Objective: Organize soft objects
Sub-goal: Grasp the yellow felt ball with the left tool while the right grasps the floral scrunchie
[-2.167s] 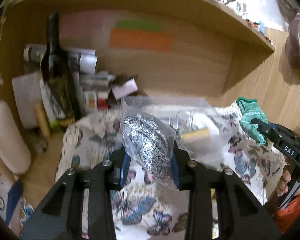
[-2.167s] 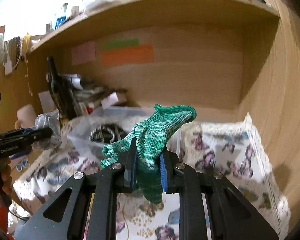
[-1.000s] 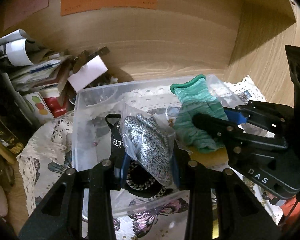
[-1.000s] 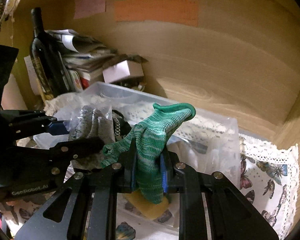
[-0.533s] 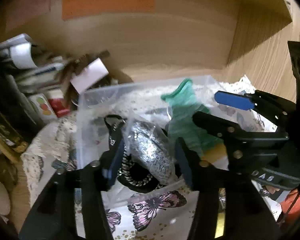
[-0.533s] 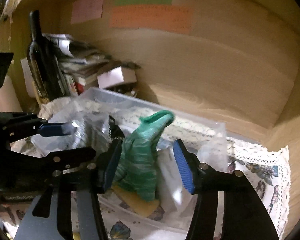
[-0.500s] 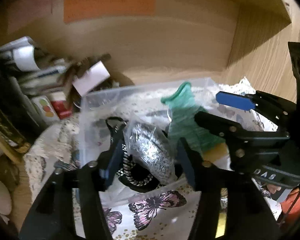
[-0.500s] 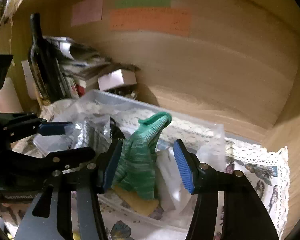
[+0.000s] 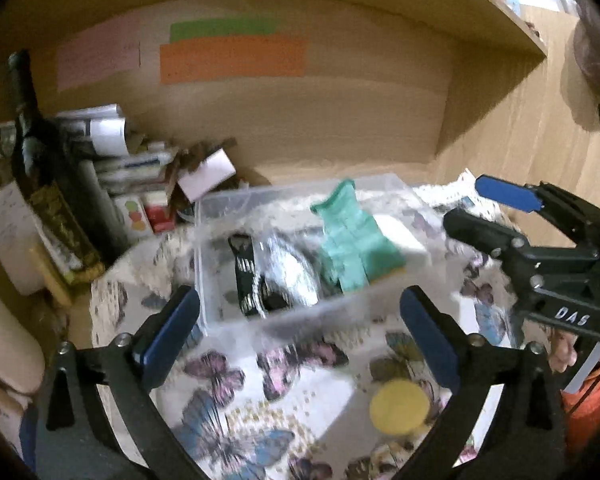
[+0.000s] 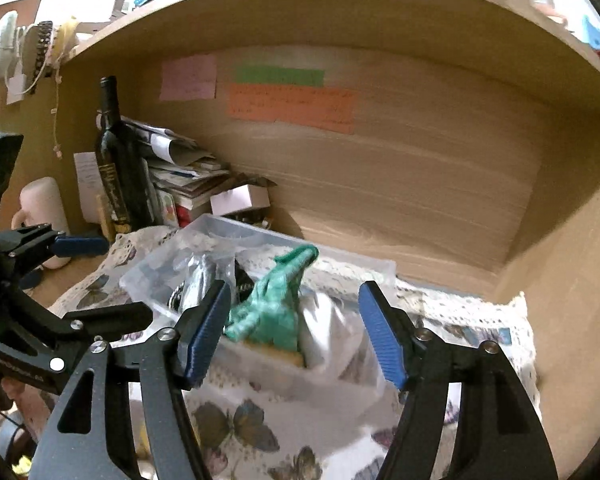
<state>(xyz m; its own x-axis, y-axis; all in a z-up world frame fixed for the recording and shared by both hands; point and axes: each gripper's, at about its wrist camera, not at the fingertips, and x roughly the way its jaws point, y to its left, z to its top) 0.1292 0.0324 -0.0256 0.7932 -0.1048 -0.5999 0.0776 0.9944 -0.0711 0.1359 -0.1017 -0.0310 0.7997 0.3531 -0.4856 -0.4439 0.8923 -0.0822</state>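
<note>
A clear plastic bin (image 9: 216, 272) stands on the butterfly cloth under the shelf. In it lie a green knit glove (image 9: 354, 248), a bagged grey glove (image 9: 290, 268) and a black patterned strap (image 9: 246, 276). My left gripper (image 9: 300, 332) is open and empty, in front of the bin. My right gripper (image 10: 296, 336) is open and empty just short of the bin (image 10: 220, 226), with the green glove (image 10: 276, 308) lying beyond its jaws. The right gripper also shows at the right of the left wrist view (image 9: 488, 212).
A dark wine bottle (image 10: 118, 160), stacked papers (image 10: 180, 168) and small boxes (image 9: 208, 172) crowd the shelf's back left. A yellow round piece (image 9: 398, 406) lies on the cloth (image 9: 236, 400) near the front. A pale roll (image 10: 44, 208) stands at the left. Wooden walls close in behind and at the right.
Both grippers opened over the bin and let go: the bagged grey glove and the green glove now lie in the bin. Both grippers have drawn back towards the front.
</note>
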